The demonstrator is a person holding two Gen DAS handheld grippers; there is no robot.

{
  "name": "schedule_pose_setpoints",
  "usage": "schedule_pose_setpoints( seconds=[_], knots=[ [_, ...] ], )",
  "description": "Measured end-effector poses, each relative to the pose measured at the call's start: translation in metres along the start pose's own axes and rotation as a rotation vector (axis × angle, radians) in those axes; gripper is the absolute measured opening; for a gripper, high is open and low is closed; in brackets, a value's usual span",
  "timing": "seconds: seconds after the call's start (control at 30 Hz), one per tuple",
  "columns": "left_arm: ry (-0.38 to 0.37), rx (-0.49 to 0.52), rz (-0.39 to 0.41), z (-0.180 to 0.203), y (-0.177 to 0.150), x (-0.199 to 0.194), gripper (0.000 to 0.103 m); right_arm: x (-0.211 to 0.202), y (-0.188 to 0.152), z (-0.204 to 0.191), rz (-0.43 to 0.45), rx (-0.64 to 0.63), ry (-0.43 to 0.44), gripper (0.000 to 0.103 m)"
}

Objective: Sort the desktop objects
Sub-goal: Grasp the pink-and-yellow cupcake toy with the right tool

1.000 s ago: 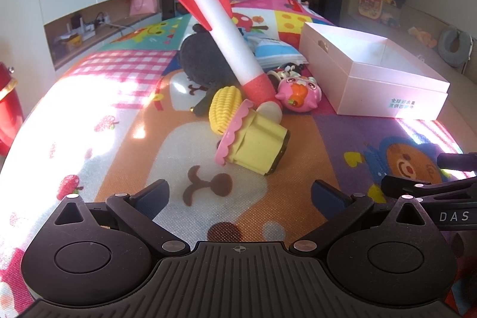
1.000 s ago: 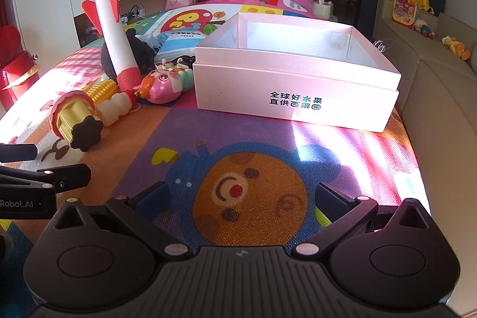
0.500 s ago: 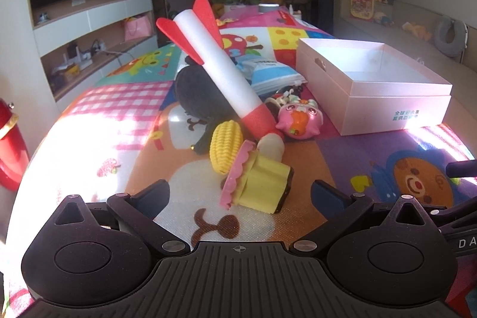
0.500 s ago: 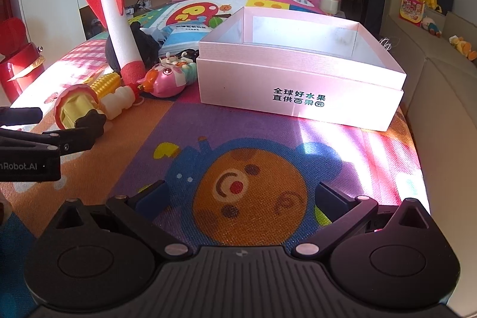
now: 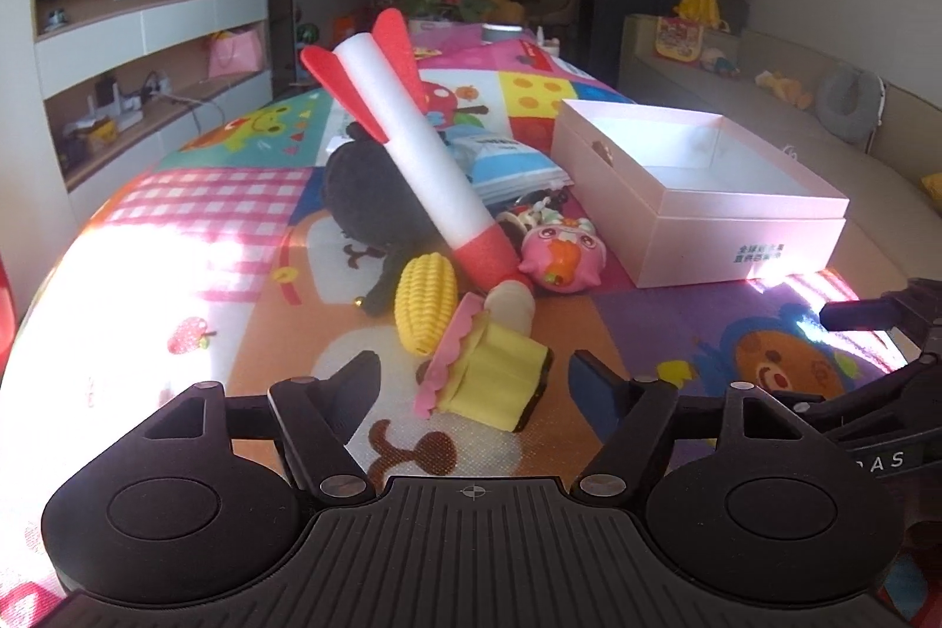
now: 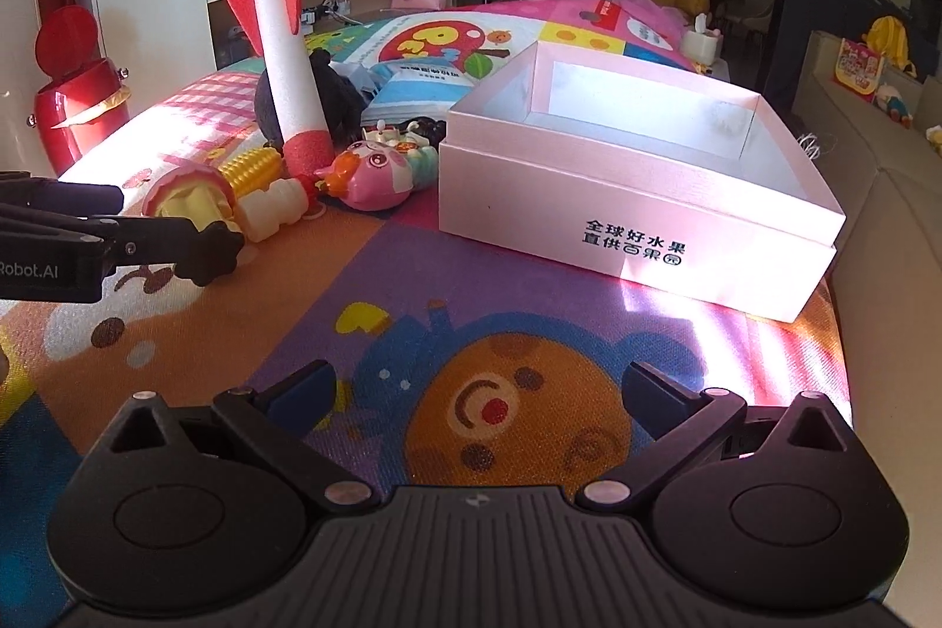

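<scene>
low wrist views, both facing pink box

Open mat along the near edge, in front of the pink box. Toy pile blocks mid-mat: foam rocket leaning tilted over black plush, corn, yellow cupcake toy nearest. Box interior clear from above.

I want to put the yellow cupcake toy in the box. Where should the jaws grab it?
Grab the yellow cupcake toy across its yellow body, between the pink frill and the dark end. It lies on its side, so those flanks probably give the best hold. Come from the near side, low over the mat, where the left gripper already straddles it, jaws closing but not yet touching.
</scene>
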State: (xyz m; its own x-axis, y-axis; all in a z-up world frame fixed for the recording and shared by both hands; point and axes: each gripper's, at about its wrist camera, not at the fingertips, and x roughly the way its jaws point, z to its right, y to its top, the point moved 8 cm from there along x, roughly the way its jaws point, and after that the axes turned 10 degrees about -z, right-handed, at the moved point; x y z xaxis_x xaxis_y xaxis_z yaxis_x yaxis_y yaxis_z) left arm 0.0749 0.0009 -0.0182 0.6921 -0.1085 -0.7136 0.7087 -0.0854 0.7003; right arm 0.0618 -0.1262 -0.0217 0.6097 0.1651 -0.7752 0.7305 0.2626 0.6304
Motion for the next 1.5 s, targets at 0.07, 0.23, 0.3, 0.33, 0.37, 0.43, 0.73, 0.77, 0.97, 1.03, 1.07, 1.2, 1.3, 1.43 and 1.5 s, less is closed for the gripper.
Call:
schedule_pose_setpoints(
  seconds=[0.07, 0.23, 0.3, 0.33, 0.37, 0.43, 0.73, 0.77, 0.97, 1.03, 1.07, 1.2, 1.3, 1.43, 1.5],
  knots=[
    [0.024, 0.040, 0.015, 0.008, 0.003, 0.004, 0.075, -0.004, 0.005, 0.003, 0.040, -0.001, -0.031, 0.102],
    [0.061, 0.151, 0.055, 0.026, 0.007, 0.005, 0.052, -0.015, 0.008, 0.012, 0.093, 0.012, -0.059, 0.098],
    [0.024, 0.191, 0.064, 0.036, 0.005, 0.001, 0.055, -0.017, 0.007, 0.016, 0.098, 0.028, -0.058, 0.098],
    [-0.005, 0.202, 0.064, 0.041, 0.004, -0.002, 0.057, -0.016, 0.007, 0.018, 0.095, 0.036, -0.057, 0.098],
    [-0.033, 0.209, 0.063, 0.046, 0.003, -0.004, 0.058, -0.015, 0.007, 0.020, 0.089, 0.047, -0.057, 0.098],
    [-0.089, 0.218, 0.059, 0.056, 0.001, -0.008, 0.061, -0.010, 0.005, 0.024, 0.075, 0.072, -0.058, 0.098],
    [-0.056, 0.161, 0.080, 0.034, 0.003, -0.025, 0.095, -0.017, 0.006, 0.028, 0.100, 0.103, -0.033, 0.096],
    [-0.022, 0.154, 0.070, 0.026, 0.002, -0.026, 0.095, -0.025, 0.011, 0.022, 0.133, 0.085, 0.005, 0.091],
    [0.053, 0.100, -0.009, -0.005, -0.007, -0.019, 0.096, -0.040, 0.048, -0.030, 0.168, 0.047, 0.259, 0.079],
    [0.032, 0.101, -0.017, -0.004, -0.011, -0.020, 0.096, -0.029, 0.056, -0.045, 0.135, 0.054, 0.320, 0.071],
    [0.024, 0.109, -0.017, -0.001, -0.012, -0.021, 0.096, -0.021, 0.058, -0.051, 0.117, 0.057, 0.349, 0.061],
    [0.001, 0.130, -0.021, 0.007, -0.016, -0.022, 0.097, 0.006, 0.058, -0.056, 0.042, 0.102, 0.385, 0.046],
    [-0.017, 0.133, -0.026, 0.013, -0.017, -0.020, 0.097, 0.001, 0.057, -0.040, 0.033, 0.184, 0.463, 0.019],
    [-0.039, 0.140, -0.027, 0.024, -0.015, -0.015, 0.097, -0.002, 0.050, -0.002, 0.010, 0.313, 0.489, 0.019],
    [-0.044, 0.149, -0.032, 0.030, -0.015, -0.012, 0.097, 0.000, 0.040, 0.017, 0.012, 0.313, 0.392, 0.019]
  ],
)
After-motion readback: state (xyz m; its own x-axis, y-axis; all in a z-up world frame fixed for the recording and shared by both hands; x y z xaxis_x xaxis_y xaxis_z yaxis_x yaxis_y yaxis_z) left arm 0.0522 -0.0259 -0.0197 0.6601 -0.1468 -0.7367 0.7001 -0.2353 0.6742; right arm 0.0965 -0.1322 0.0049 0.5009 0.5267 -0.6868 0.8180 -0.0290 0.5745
